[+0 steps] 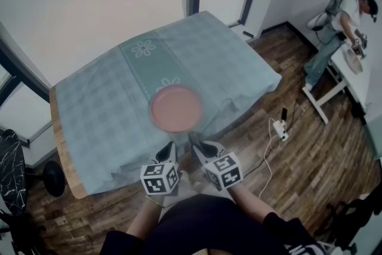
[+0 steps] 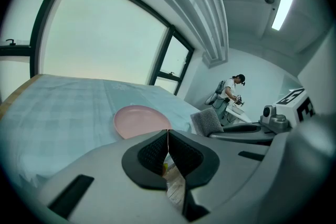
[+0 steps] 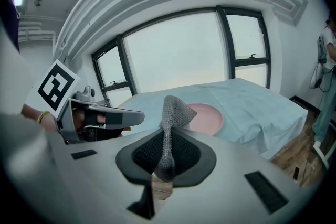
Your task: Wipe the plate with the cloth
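Right gripper (image 3: pixel 167 136) clamped on the grey cloth (image 3: pixel 176 107), left gripper (image 2: pixel 168 136) closed and empty, both held short of the pink plate (image 1: pixel 176 108), wiping apparently yet to begin.

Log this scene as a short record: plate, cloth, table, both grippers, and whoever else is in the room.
plate: pink plate, nothing on it, near the table's front edge
table: wooden table under a pale blue checked tablecloth
cloth: grey knit cloth, standing up from the right gripper's jaws
right gripper: shut on the cloth, short of the plate
left gripper: jaws together, nothing between them
wiping: not yet begun; cloth is off the plate
background: a person across the room
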Motion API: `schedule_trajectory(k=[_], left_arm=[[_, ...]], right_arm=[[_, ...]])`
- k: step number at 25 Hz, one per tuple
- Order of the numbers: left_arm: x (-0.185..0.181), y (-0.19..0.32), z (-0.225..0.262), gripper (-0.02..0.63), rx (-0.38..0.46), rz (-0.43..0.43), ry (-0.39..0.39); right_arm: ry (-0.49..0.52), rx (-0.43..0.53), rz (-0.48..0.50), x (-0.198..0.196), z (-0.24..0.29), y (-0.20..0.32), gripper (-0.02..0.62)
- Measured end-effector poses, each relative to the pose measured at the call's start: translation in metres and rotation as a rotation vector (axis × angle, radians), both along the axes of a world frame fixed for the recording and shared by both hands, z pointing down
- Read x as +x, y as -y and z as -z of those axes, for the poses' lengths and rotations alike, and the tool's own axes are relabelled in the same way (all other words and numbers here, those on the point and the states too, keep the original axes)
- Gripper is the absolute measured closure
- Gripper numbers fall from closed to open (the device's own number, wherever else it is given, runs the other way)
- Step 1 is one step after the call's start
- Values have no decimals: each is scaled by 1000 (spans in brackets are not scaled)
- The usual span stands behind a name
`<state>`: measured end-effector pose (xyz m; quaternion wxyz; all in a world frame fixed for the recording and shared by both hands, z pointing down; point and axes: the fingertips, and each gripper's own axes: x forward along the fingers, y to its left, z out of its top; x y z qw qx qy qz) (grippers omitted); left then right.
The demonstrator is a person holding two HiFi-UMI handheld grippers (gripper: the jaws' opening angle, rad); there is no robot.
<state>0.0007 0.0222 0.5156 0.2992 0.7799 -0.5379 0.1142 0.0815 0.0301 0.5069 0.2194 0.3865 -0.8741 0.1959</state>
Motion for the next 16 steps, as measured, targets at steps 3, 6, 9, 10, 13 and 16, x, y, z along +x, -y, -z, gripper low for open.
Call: schedule_trajectory(k=[3,6,9,10,13,16], left_arm=[[4,-8,3,589,12,-7,-8],[8,-13,6,588,21,-12,-13],[12,-19,7,588,27,-18,-11],[13,-21,6,588,28,-20,-10],[16,-25,6,588,30,-20,-20],[20,-31,6,588,31,-16,-32]], right_arm=[[14,3,0,-1,4,-9,561],[22,20,-1,0,5,-15,561],[21,18,1,0,5,-22,561],[21,18,1,0,5,-23,561],[24,22,-7,3,5,-26,561],[31,23,-15,7,5,-29,561]])
